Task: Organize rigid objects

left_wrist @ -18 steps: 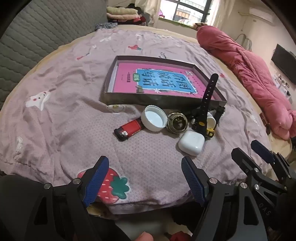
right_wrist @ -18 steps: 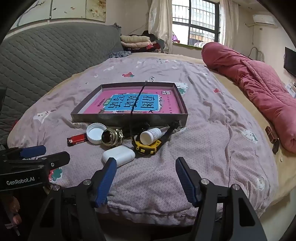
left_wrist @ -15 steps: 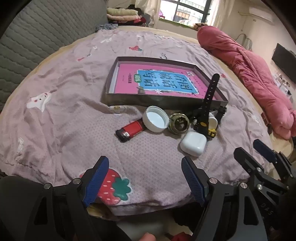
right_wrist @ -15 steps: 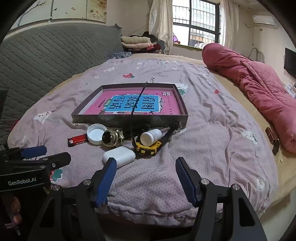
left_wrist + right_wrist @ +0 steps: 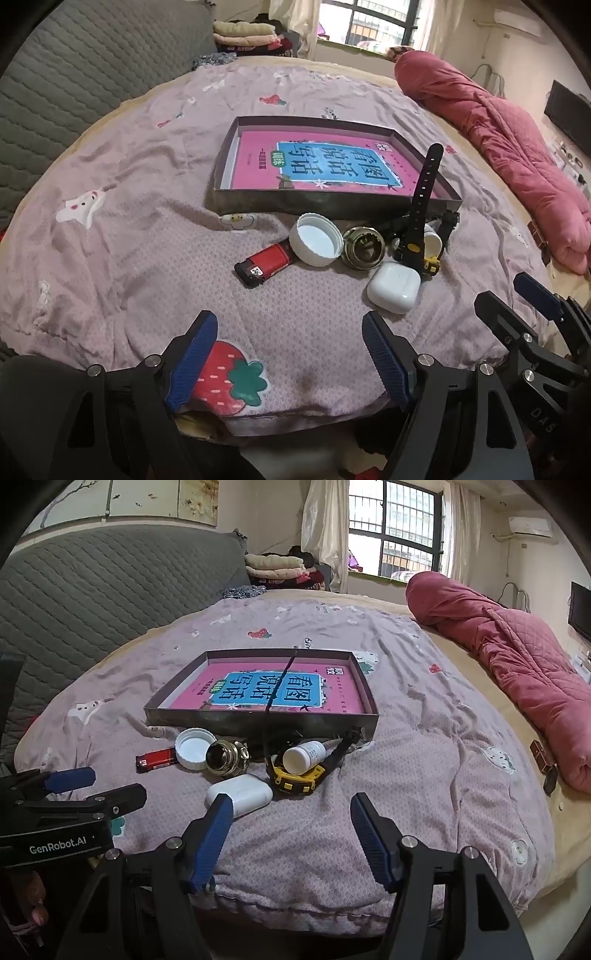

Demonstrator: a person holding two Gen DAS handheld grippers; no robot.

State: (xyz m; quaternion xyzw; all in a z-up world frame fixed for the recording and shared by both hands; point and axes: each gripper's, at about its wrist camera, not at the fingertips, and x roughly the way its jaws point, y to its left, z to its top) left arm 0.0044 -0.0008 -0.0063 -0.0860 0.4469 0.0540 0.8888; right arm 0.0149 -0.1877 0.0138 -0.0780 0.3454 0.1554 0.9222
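Both grippers have eased slightly closer to the cluttered bedspread
The left gripper (image 5: 288, 352) and right gripper (image 5: 291, 832) hover released, empty; lighter (image 5: 263, 263), white cap (image 5: 316, 240), brass jar (image 5: 364, 246), earbud case (image 5: 394, 288) and watch (image 5: 295, 779) lie clustered before the box (image 5: 314, 199)
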